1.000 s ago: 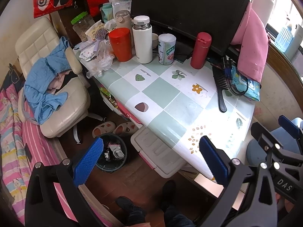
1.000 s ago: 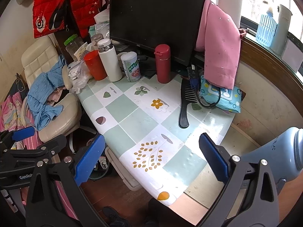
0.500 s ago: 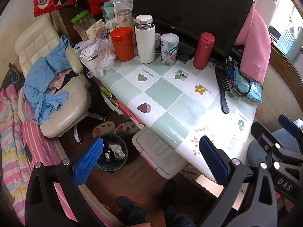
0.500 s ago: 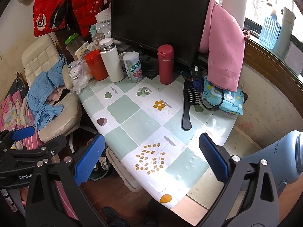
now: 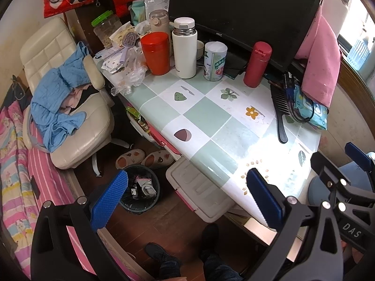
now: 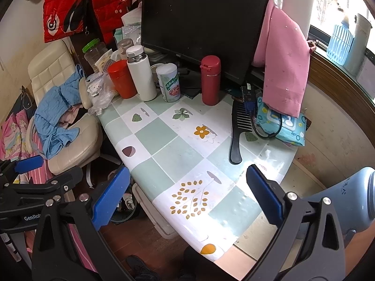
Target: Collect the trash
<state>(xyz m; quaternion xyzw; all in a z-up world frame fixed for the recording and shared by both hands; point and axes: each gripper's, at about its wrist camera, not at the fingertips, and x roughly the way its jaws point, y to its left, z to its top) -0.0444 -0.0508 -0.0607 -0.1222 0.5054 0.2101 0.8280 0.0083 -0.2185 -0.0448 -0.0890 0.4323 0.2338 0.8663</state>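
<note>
Crumpled clear plastic and paper wrappers (image 5: 130, 76) lie in a heap at the table's far left corner, also visible as the wrapper heap (image 6: 99, 93) in the right wrist view. A round black bin (image 5: 140, 207) holding scraps stands on the floor beside the table, below my left gripper (image 5: 187, 182). That gripper hangs open and empty above the floor and the table's near edge. My right gripper (image 6: 187, 178) is open too, empty, over the near part of the checked tablecloth (image 6: 178, 154). Both are far from the wrappers.
Along the back of the table stand a red cup (image 5: 155, 56), a white flask (image 5: 185, 49), a can (image 5: 214, 62), a red bottle (image 5: 256, 65) and a monitor (image 5: 241, 16). A black comb (image 5: 280, 110) lies at right. A cream chair (image 5: 77, 121) and a storage box (image 5: 199, 192) flank the bin.
Both views have drifted slightly nearer to the table over the last second. Both grippers remain open and empty, and nothing on the table has moved.
</note>
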